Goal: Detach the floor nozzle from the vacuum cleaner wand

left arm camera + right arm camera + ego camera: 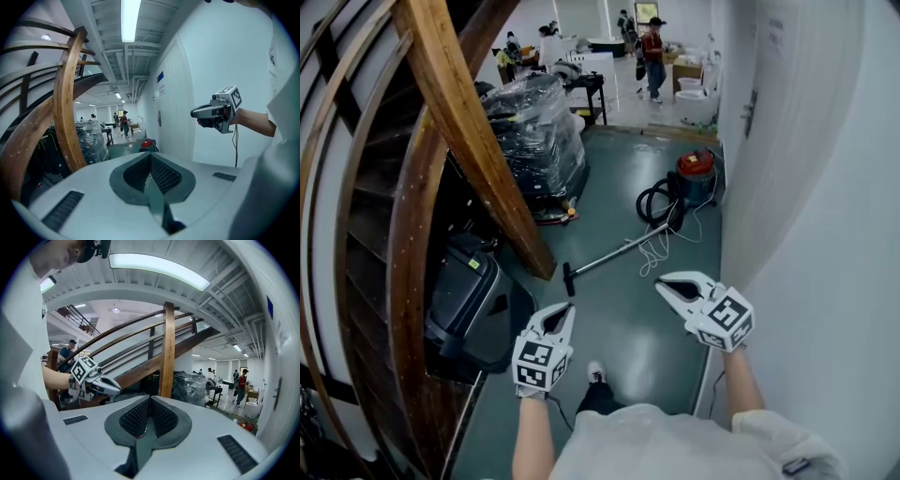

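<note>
- Ahead on the grey-green floor (628,323), well apart from both grippers, lies the black floor nozzle (570,278), not yet detached from the slim silver metal wand (614,251).
- That wand's long axis runs on a diagonal: from the nozzle at its near, left end, up and to the right toward the coiled black hose (656,202) and the red canister vacuum (697,167) by the wall. The nozzle head sits crosswise to this line.
- Held low at the left, the left gripper (566,310) has its jaws pressed together with nothing between them. It points forward, and the nozzle lies almost straight beyond its tip, so I judge this hand the nearer to the nozzle.
- Held at the right, the right gripper (664,285) is likewise closed and empty. It sits to the right of the wand's middle stretch, which suits it better for the tube than for the nozzle.
- The coming move probably calls for both hands to go forward and down and both pairs of jaws to spread, one steadying the wand while the other draws the nozzle off along the wand's line, toward the near left.
- Room is tight on the left, where the slanted brown wooden stair beam (459,122) meets the floor just beside the nozzle and a black hard case (464,300) stands near.
- A loose white cord (654,246) lies beside the wand's far half, and the plain white wall (825,187) closes the right side.
- Open floor lies between the nozzle and the person's shoe (596,372).
</note>
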Available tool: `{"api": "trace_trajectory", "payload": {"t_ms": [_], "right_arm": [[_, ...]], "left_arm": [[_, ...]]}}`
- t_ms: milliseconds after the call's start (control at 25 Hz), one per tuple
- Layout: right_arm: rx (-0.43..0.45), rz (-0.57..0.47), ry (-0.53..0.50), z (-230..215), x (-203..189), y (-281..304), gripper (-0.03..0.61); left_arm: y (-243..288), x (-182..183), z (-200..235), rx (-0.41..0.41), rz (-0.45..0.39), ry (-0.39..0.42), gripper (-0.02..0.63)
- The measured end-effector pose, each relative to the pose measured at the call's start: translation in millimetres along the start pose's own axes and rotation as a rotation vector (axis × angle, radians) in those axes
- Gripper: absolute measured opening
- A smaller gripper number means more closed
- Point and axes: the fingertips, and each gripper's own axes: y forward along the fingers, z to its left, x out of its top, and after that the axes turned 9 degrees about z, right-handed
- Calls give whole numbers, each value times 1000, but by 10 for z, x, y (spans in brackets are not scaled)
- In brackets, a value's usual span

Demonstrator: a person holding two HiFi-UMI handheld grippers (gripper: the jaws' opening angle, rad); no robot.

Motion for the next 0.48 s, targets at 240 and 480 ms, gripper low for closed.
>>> {"api": "trace_trajectory", "payload": {"t_ms": [240, 480], "right_arm": [[-56, 49, 2, -247, -116, 93, 29], [-99, 95, -4, -610, -179, 440, 29]], "left_arm": [[318, 39, 98, -42, -3, 10, -2], [711, 208, 475, -70, -17, 29, 0]]}}
